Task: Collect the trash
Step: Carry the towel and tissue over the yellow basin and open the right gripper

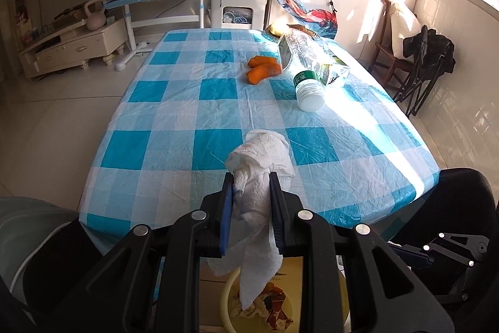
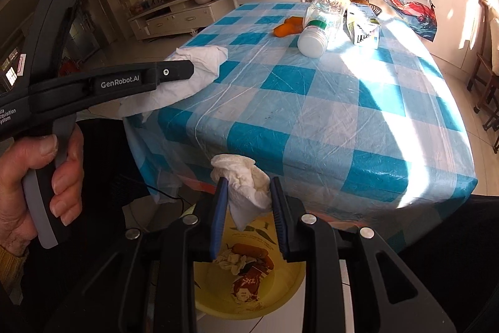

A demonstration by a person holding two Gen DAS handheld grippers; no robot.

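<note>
Both grippers, left (image 1: 251, 177) and right (image 2: 248, 181), we find clamped on crumpled tissues (image 1: 260, 158) above yellow basin (image 2: 290, 280), lower centre.

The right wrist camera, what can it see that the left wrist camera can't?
Only the right wrist view shows the person's hand squeezing the left gripper's handle, and the right gripper pinching its own crumpled tissue.

Only the left wrist view shows the folding chair by the wall.

Both show the left gripper clamped on a paper towel, the checked tablecloth, orange peels, the tipped plastic bottle, the carton, and the yellow basin of trash on the floor.
</note>
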